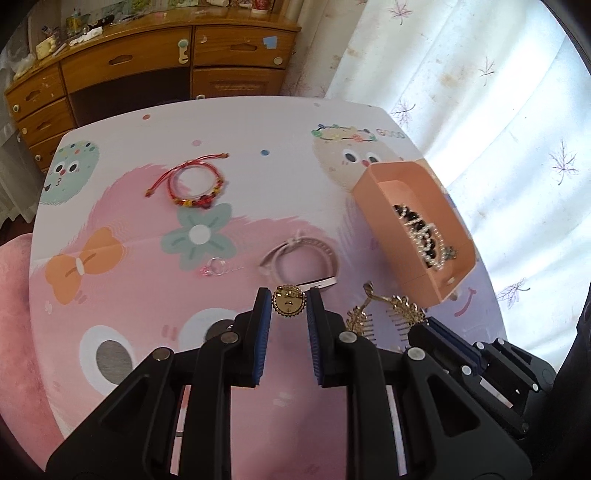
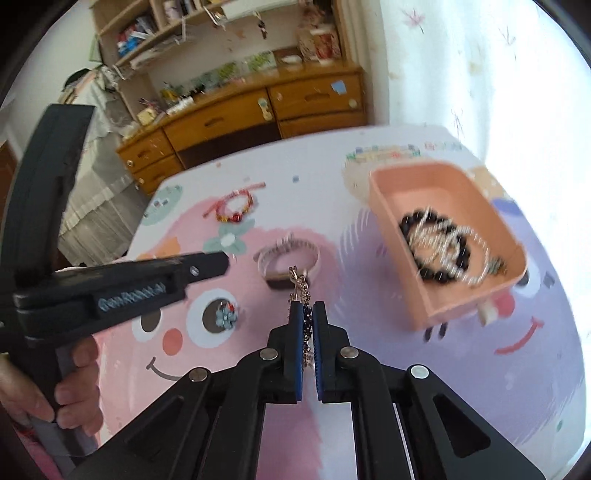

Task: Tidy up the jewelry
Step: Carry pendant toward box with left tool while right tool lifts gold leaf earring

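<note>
Left wrist view: the left gripper (image 1: 289,303) was clenched on a round gold brooch (image 1: 289,303), held between its blue pads above the table (image 1: 258,122). The orange box (image 1: 413,225), taken here as the landmark, lay to the right of the brooch and already held a black and pearl bracelet (image 1: 424,236). A gold hair comb (image 1: 384,314) hung at the tip of the right gripper (image 1: 424,328), just short of the box's near end. Left of the box lay a pale watch strap (image 1: 299,258), a clear ring (image 1: 216,267) and, farther off, a red cord bracelet (image 1: 192,181). The step in hand appeared to be carrying both gold pieces to the box; the next move would call for bringing each over the open top before release.

Right wrist view: the right gripper (image 2: 307,314) was closed on the comb's chain (image 2: 301,288), with the box up and to the right. A blue flower ring (image 2: 225,317) lay well left of the box.

The table carried a pastel cartoon print. Behind it stood a wooden dresser (image 2: 258,110), shelves (image 2: 166,33) and a white curtain (image 1: 480,74).
</note>
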{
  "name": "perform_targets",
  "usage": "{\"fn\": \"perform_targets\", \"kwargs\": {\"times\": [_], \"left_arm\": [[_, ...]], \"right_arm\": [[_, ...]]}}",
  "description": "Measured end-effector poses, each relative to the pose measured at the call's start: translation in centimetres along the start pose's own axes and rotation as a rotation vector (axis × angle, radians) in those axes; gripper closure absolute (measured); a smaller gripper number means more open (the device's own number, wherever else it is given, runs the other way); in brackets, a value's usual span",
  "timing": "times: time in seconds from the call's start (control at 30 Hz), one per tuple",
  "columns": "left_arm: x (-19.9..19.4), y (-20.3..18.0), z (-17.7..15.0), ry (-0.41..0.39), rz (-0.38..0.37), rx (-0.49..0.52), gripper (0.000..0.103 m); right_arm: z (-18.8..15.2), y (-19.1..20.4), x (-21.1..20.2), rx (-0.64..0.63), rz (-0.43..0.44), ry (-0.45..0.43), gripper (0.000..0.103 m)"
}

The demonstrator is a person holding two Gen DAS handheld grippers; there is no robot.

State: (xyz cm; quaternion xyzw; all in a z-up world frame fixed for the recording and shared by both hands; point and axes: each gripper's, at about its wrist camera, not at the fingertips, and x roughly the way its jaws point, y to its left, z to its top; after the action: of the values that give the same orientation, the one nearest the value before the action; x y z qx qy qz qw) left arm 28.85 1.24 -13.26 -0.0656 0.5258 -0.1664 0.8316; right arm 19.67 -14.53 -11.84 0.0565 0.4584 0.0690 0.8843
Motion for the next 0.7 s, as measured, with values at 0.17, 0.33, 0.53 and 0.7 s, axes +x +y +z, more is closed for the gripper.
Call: {"fn": "perform_targets", "kwargs": {"times": [0.17,0.33,0.53,0.7], "left_arm": [[-0.2,-2.6,1.3,-0.029,-0.033,0.011,0.086],[-0.4,-5.5,3.1,-0.08,-0.067,0.021,0.086],[0.1,-9.0,4.5,-0.107,-0.121,0.026,0.086],[1.3,-11.9,4.9,-0.101,-0.152,0.032,0.086]], "right_arm": [[2.5,-1.9,-2.9,-0.038,0.009,-0.084,0.099],[4.9,-4.1,-5.5,-0.091,-0.006,-0.169,0.099],[7.2,-8.4,-6.9,-0.061,0.008,-0.191,0.099],[8.2,-12.0,-6.9,-0.045,-0.009,-0.171,0.099]]}}
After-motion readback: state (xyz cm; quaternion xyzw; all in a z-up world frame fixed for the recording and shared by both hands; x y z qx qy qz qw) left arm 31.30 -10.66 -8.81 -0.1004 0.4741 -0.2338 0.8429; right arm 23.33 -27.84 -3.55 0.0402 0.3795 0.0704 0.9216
